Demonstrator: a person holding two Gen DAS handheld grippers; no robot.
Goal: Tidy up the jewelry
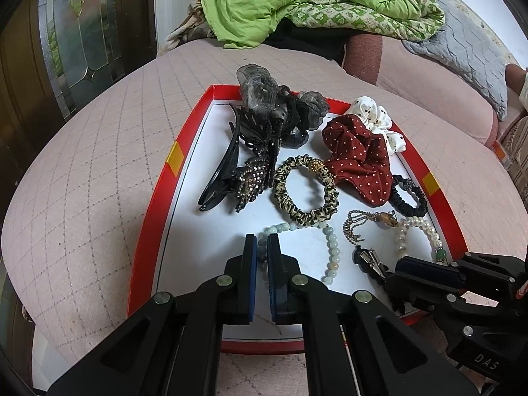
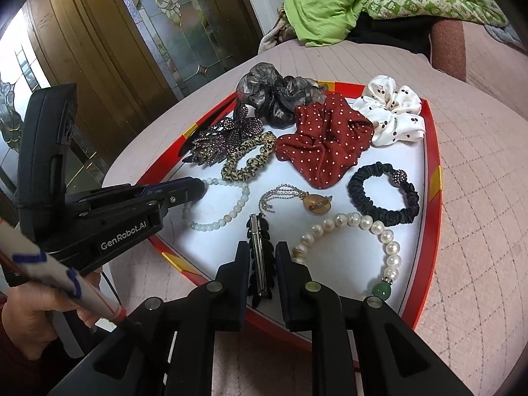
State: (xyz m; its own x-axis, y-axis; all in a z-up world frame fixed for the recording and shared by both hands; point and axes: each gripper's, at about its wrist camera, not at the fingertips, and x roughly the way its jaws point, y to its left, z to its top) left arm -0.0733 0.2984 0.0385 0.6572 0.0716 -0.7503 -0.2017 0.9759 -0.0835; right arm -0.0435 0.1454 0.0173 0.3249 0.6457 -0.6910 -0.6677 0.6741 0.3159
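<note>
Left wrist view first: the left gripper [image 1: 262,247] hangs low over the near part of the red tray [image 1: 150,231], which sits on a pink quilted cushion [image 1: 82,181]. Its two blue pads are close together and pinch the pale green bead bracelet [image 1: 331,254] at its left side, so a few beads sit in the thin gap. The rest of that bead ring curves away to the right, lying flat on the white tray floor. Just past it lies the leopard hair tie [image 1: 305,191], with the red dotted scrunchie [image 1: 358,161] touching its far right side. Black hair claws [image 1: 237,151] are piled at the left. At the right edge the right gripper [image 1: 425,272] comes in from the side, by the pearl bracelet [image 1: 419,231]. Right wrist view next: the right gripper [image 2: 262,264] is a little bit open, with a long black hair clip [image 2: 259,257] between its fingers. I cannot tell if the fingers touch the clip. The clip is long and thin, and it points straight away from the camera, in line with the fingers. The pearl bracelet [image 2: 373,231] lies just to the right, with its green bead near the tray rim. The black hair tie [image 2: 382,198] lies beyond it. The left gripper [image 2: 194,191] reaches in from the left, shut on the pale green bead bracelet [image 2: 224,211].
</note>
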